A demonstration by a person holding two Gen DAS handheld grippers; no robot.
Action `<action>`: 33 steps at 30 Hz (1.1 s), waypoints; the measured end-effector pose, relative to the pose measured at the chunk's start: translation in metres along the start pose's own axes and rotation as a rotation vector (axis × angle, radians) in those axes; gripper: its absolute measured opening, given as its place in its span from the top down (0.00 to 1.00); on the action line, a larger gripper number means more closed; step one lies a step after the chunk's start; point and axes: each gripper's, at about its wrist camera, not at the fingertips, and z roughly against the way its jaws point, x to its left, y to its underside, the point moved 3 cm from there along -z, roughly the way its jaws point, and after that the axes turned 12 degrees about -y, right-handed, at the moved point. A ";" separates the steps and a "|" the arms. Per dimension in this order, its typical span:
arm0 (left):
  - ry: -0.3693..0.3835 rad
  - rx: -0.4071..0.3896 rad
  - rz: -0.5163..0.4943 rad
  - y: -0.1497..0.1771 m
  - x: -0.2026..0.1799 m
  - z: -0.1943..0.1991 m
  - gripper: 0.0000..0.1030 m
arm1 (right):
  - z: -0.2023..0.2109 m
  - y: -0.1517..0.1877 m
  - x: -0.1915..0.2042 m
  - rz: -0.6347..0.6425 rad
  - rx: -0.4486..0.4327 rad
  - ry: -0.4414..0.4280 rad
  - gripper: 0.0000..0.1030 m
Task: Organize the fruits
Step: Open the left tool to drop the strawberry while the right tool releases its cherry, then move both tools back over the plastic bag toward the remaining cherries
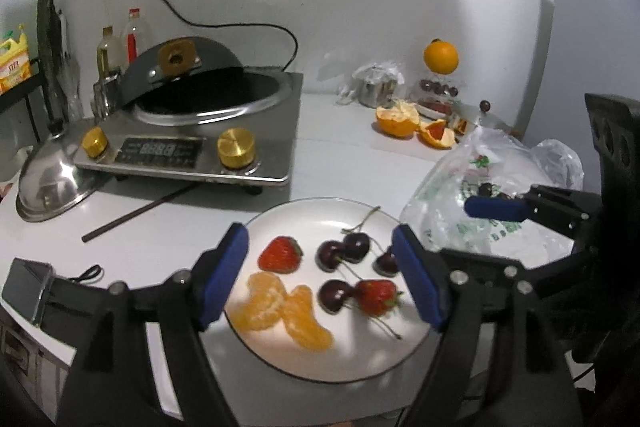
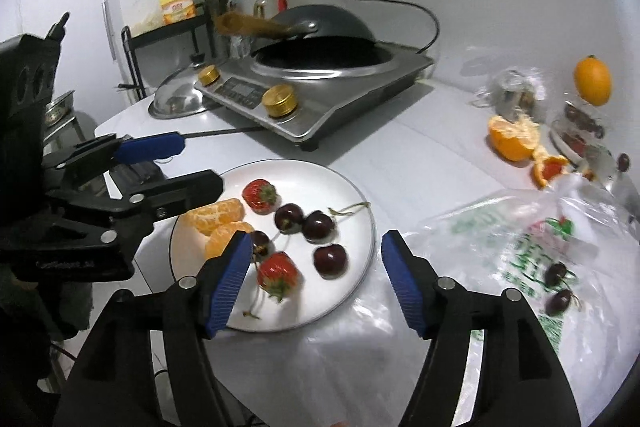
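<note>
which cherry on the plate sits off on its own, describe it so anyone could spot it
Find the white plate in front of the steel cooktop. Four cherries lie on it; the lone cherry sits near the rim on the plastic bag's side. Unlike the touching pair above it, it touches no other fruit.

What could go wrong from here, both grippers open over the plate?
1. Two loose cherries lie on the crinkled plastic bag; a pinch there may catch film or send them rolling.
2. The plate is crowded: a finger of the right gripper reaching for one cherry could nudge the strawberry or snag a stem.
3. The left gripper hovers close beside the right, so they might collide.
</note>
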 end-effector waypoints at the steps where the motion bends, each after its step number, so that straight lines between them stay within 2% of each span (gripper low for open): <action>1: 0.003 -0.001 0.005 0.001 -0.003 0.003 0.27 | 0.004 0.001 -0.002 -0.006 -0.006 0.002 0.32; 7: -0.008 -0.012 0.029 0.001 -0.024 0.019 0.27 | 0.036 0.015 -0.021 -0.064 -0.055 0.015 0.32; 13: -0.049 -0.037 -0.036 0.001 -0.055 0.026 0.27 | 0.063 0.030 -0.045 -0.126 -0.090 0.044 0.32; 25: 0.058 0.034 -0.077 0.002 -0.117 0.021 0.27 | 0.100 0.062 -0.099 -0.225 -0.111 0.114 0.32; 33: 0.064 0.040 -0.109 -0.002 -0.151 0.014 0.27 | 0.106 0.083 -0.130 -0.235 -0.080 0.154 0.32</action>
